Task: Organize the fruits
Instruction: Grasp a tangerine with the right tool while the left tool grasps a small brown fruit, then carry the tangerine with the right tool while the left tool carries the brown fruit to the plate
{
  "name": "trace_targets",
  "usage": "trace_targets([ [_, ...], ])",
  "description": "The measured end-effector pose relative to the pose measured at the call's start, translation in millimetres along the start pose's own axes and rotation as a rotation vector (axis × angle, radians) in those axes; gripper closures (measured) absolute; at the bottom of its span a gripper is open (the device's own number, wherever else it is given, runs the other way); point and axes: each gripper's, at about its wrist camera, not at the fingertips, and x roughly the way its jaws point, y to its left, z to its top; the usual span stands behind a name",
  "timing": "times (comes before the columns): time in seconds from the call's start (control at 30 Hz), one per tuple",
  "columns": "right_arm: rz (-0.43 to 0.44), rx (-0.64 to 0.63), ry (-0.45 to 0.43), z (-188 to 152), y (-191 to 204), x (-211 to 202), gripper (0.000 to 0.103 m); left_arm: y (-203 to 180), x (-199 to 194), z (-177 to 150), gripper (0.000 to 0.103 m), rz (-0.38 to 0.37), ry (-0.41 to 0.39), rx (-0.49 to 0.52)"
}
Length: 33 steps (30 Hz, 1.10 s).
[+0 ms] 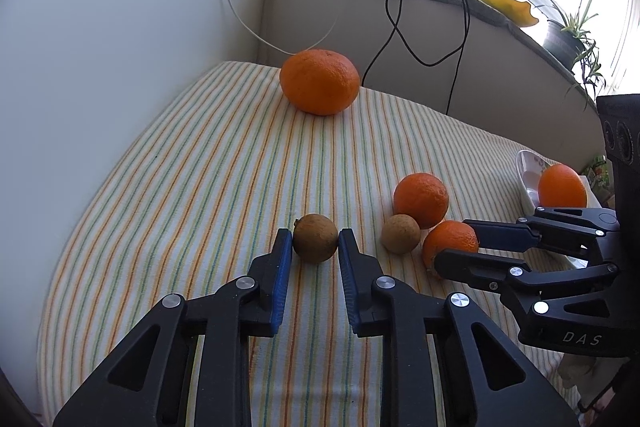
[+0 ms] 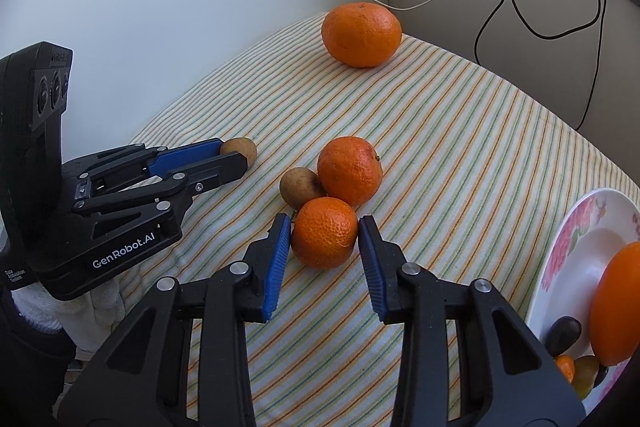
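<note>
My left gripper has its fingertips on both sides of a small brown fruit lying on the striped cloth; the pads touch it. It also shows in the right wrist view. My right gripper brackets a small orange, its pads at the fruit's sides; a second orange and another brown fruit touch it behind. A large orange lies at the far edge of the cloth. A flowered white plate at right holds an orange and several small fruits.
The table with the striped cloth meets a white wall on the left. Cables hang behind it from a sill with a white device, a yellow dish and a potted plant.
</note>
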Motion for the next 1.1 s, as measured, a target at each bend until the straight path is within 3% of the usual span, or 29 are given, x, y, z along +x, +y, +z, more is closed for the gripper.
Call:
trace_targets([
  [0.53, -0.005, 0.005, -0.04, -8, -2, -24, 0.067, -5, -22, -5, 0.082, -0.005, -0.03, -0.001],
  [1.1, -0.022, 0.049, -0.143, -42, -30, -97, 0.067, -46, -41, -10, 0.082, -0.086, -0.053, 0.031],
])
